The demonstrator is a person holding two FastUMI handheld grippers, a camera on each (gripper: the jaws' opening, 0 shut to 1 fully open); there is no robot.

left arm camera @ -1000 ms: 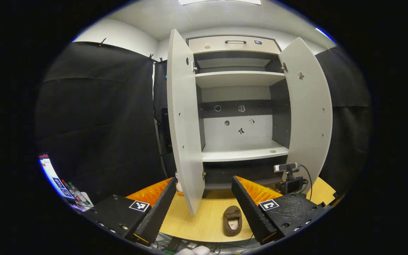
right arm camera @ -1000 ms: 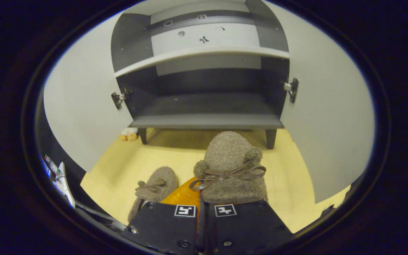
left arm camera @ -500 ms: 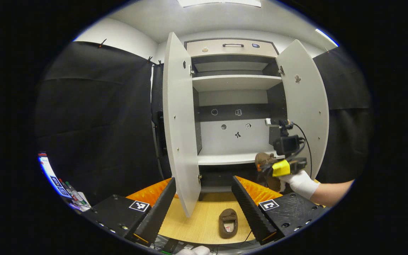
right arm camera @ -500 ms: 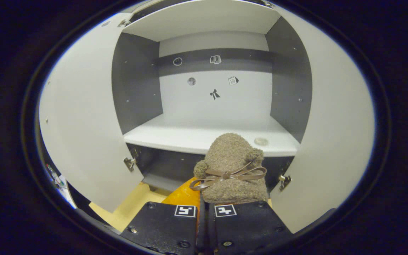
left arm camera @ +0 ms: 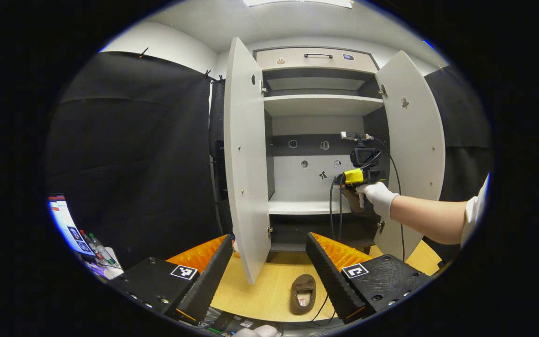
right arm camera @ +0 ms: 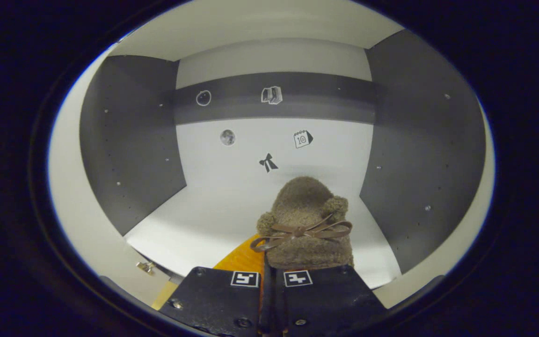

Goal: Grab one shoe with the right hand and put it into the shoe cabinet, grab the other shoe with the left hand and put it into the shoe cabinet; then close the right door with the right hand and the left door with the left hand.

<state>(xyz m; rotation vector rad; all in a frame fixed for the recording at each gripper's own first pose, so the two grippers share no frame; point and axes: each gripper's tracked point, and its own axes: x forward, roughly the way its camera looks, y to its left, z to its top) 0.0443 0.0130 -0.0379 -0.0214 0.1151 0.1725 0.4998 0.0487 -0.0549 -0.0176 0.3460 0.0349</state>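
My right gripper (right arm camera: 269, 264) is shut on a fuzzy brown shoe (right arm camera: 303, 220) with a leather bow and holds it just above the white middle shelf (right arm camera: 204, 220), inside the shoe cabinet. In the left gripper view that right gripper (left arm camera: 358, 178) sits in a gloved hand at the shelf's right end, between the open left door (left arm camera: 244, 164) and the open right door (left arm camera: 414, 154). The other brown shoe (left arm camera: 303, 292) lies on the wooden floor (left arm camera: 260, 295) in front of the cabinet, opening upward. My left gripper (left arm camera: 269, 238) hangs open above the floor, holding nothing.
The cabinet has an upper shelf (left arm camera: 321, 104), a top drawer (left arm camera: 316, 58) and a dark bottom compartment. A cable trails down from the right gripper. At the far left are a screen (left arm camera: 63, 220) and some markers (left arm camera: 96, 250). Black cloth walls flank the cabinet.
The right gripper has carried its shoe up from near the floor, past the bottom compartment, and into the middle shelf space. The left gripper has hardly shifted and stays open.
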